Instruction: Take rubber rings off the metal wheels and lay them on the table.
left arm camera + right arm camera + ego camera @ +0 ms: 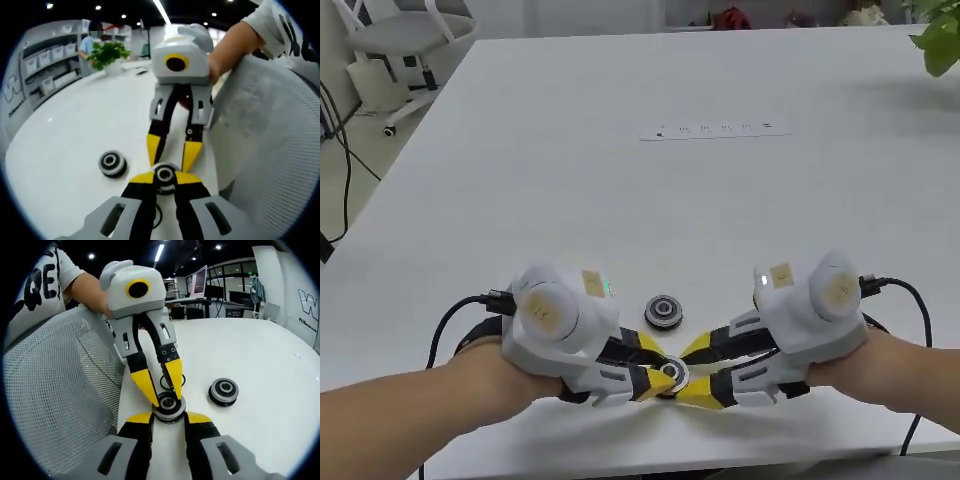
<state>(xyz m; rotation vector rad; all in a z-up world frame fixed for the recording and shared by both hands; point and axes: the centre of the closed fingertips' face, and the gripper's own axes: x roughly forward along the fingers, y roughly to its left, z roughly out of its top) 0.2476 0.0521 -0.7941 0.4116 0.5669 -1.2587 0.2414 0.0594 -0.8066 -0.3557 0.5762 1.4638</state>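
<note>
Both grippers meet at bottom centre of the head view. The left gripper (648,368) and right gripper (698,372) come in from opposite sides, each with its jaws clamped on the same wheel (670,375) (lifted or resting, can't tell). It's over the lower edge of the table (620,180). A second wheel (663,311) sits flat just above them in frame, untouched. In the right gripper view a loose black ring (172,381) lies mid-frame, behind the left jaws.
</note>
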